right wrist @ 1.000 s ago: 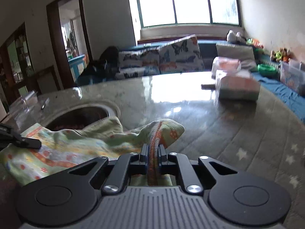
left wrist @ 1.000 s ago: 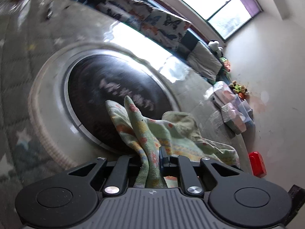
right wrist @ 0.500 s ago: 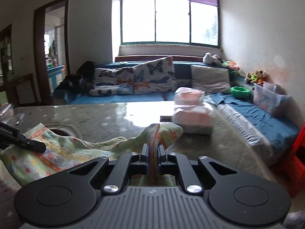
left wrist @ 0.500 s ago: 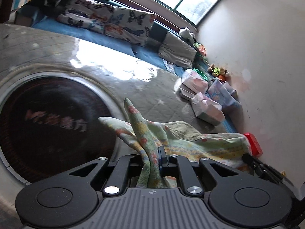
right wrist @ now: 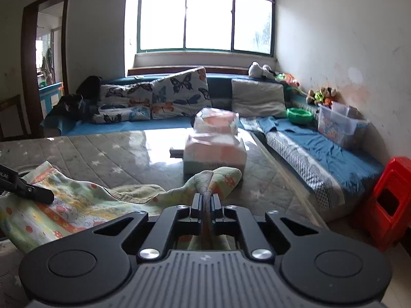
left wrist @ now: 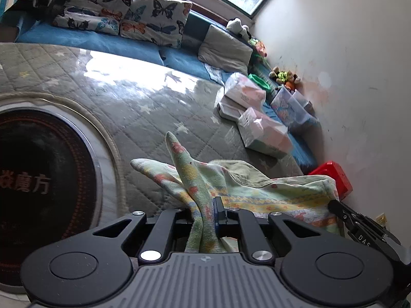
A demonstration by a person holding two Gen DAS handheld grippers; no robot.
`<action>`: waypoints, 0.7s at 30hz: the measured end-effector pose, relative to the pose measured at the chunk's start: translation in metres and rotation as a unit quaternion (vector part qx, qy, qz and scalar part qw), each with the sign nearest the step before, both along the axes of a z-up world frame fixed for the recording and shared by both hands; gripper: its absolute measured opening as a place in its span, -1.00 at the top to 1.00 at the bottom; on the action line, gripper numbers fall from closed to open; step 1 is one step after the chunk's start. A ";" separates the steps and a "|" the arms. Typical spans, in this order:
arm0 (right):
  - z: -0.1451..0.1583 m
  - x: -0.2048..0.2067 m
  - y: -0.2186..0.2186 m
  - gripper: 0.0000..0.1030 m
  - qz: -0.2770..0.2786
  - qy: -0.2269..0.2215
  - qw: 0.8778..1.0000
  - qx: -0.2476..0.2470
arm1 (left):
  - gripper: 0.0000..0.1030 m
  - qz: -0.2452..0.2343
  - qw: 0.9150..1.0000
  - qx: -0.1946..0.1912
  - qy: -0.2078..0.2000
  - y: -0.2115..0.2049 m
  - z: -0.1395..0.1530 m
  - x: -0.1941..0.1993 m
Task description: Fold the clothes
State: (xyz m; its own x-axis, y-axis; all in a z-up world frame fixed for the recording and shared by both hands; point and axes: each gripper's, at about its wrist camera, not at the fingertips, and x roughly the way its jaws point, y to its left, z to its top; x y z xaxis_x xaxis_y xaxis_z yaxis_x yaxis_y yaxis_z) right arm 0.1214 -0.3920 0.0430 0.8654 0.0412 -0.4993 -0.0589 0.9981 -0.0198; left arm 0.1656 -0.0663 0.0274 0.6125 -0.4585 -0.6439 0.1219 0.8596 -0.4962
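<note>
Left tongs point(left wrist: 205, 206) clenched on pale green floral terry-cloth garment point(left wrist: 257, 192), right tongs point(right wrist: 205, 200) clenched on its other bunched edge, above grey quilted star-print table point(left wrist: 154, 102)

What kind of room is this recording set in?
Most likely a home living room: a blue sofa with butterfly cushions runs under a wide window, soft toys sit along the wall, and a quilted, star-patterned table cover fills the foreground.

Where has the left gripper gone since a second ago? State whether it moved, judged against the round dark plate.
Yes. The left gripper, shut on the patterned cloth, moved away from the round dark plate, which slid from centre to the left edge of its view.
</note>
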 end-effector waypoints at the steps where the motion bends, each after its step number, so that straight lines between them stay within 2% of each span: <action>1: -0.003 0.001 -0.001 0.89 -0.001 0.004 1.000 0.001 | 0.79 -0.002 1.000 0.002 0.003 -0.003 -0.002 0.002; 9: -0.026 0.007 -0.008 0.88 -0.017 0.032 0.999 0.005 | 0.78 -0.006 1.000 0.022 0.017 -0.009 -0.014 0.005; 18: -0.030 0.007 -0.011 0.87 -0.038 0.042 0.998 -0.002 | 0.78 -0.009 0.999 0.028 0.033 -0.014 -0.027 0.009; 21: -0.031 0.005 -0.011 0.78 -0.040 0.044 0.998 -0.002 | 0.74 -0.017 0.999 0.032 0.035 -0.016 -0.029 0.010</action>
